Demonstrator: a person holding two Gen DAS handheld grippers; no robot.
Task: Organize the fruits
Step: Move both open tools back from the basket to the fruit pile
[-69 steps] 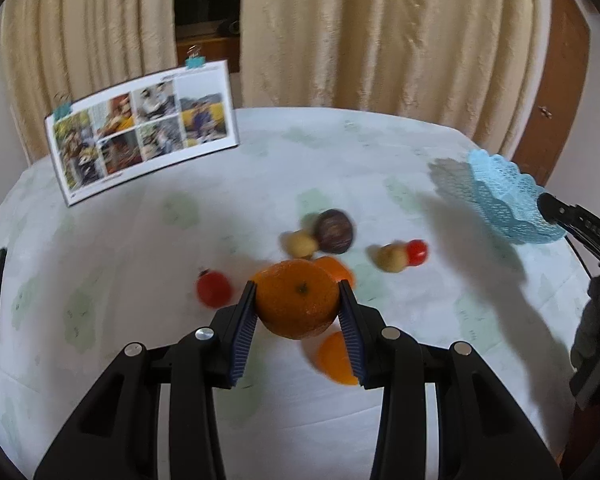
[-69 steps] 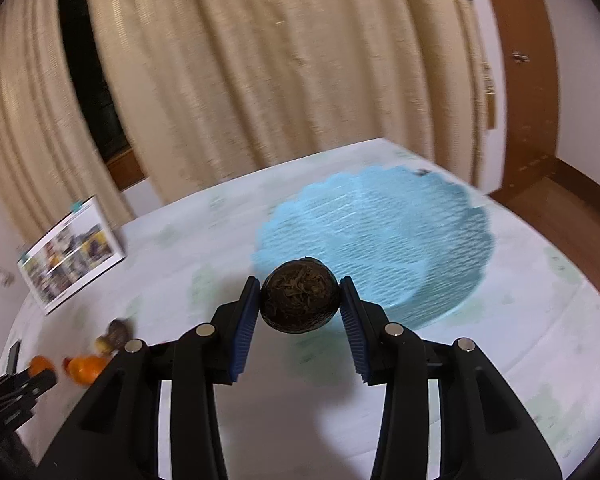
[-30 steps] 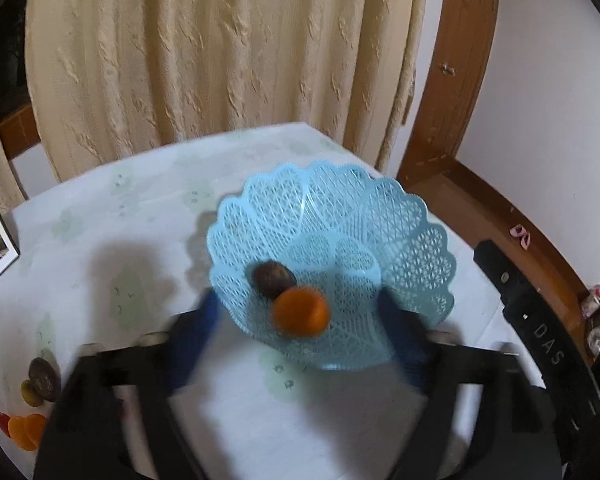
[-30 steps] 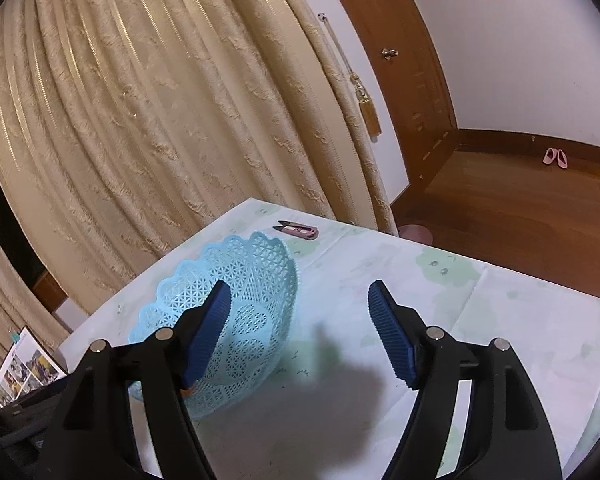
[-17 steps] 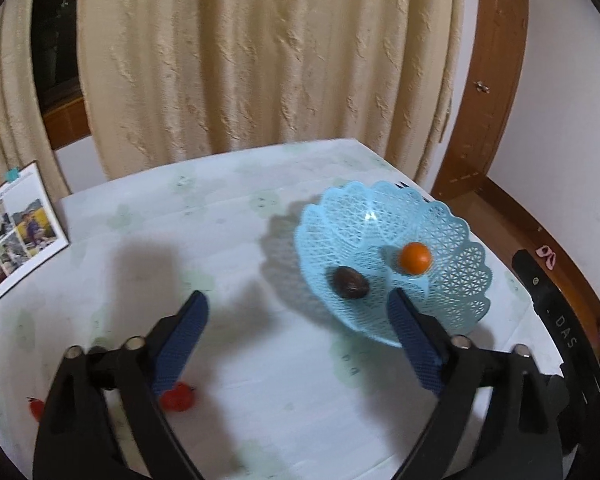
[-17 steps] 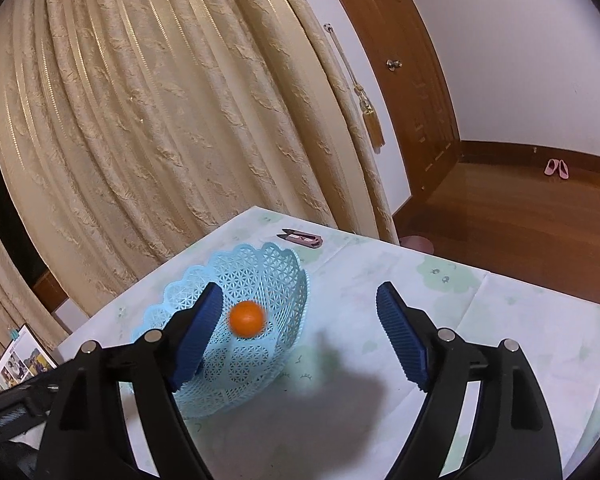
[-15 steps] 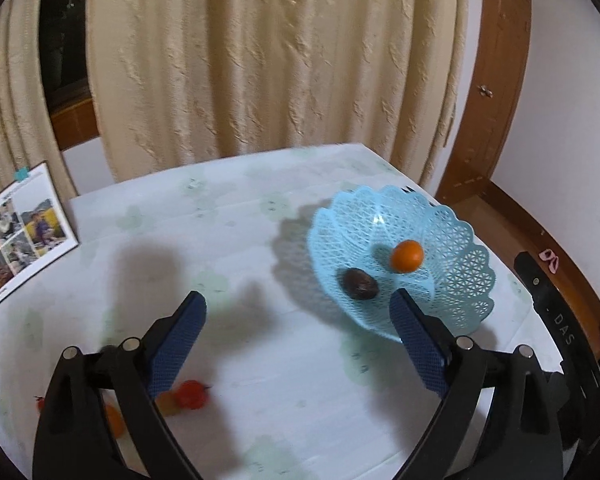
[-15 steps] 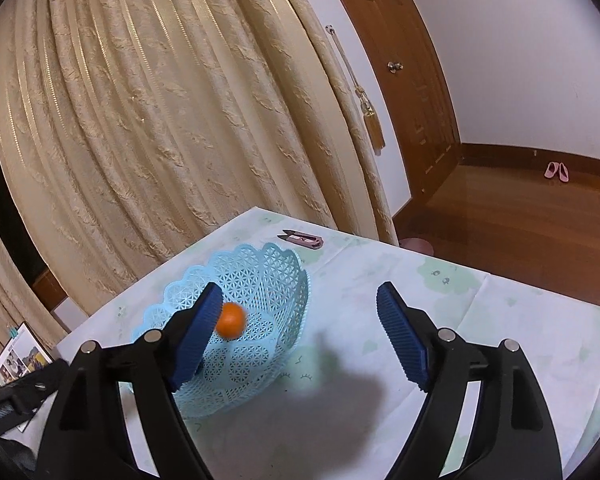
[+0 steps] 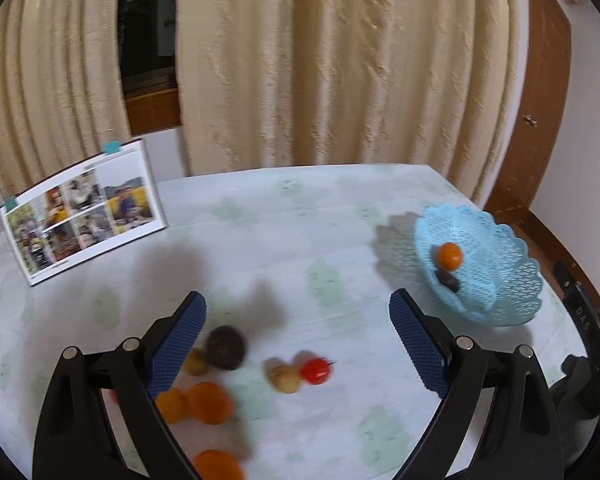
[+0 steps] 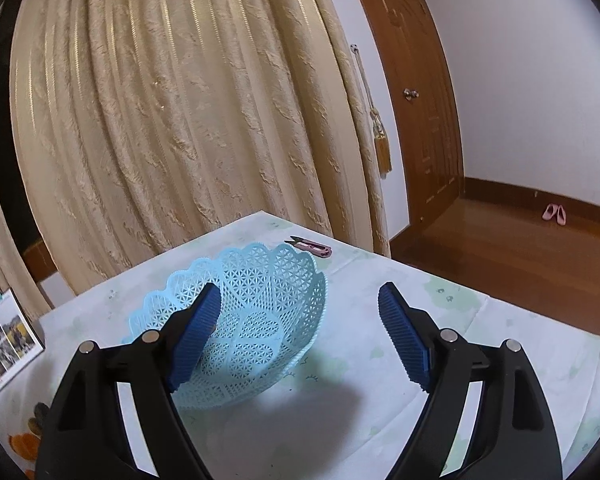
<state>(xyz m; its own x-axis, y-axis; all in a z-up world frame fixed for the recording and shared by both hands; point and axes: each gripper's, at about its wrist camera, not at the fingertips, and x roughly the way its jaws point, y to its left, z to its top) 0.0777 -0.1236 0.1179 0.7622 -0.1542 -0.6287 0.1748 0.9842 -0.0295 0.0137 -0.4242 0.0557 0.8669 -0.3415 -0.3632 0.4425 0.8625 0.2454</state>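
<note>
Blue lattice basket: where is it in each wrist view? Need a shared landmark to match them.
Left wrist: blue lattice basket at right, on the table, holding an orange and a dark fruit.
Right wrist: basket at centre-left, partly behind the gripper's left finger.
Shared landmark: photo sheet, at left in both.

Beige textured curtains, brown wooden door, white wall, polished wooden floor, dark window.

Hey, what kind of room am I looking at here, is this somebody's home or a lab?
Most likely a home, perhaps a dining room: long cream curtains, a wooden door, and a table with a patterned cloth holding fruit and a photo stand.
</note>
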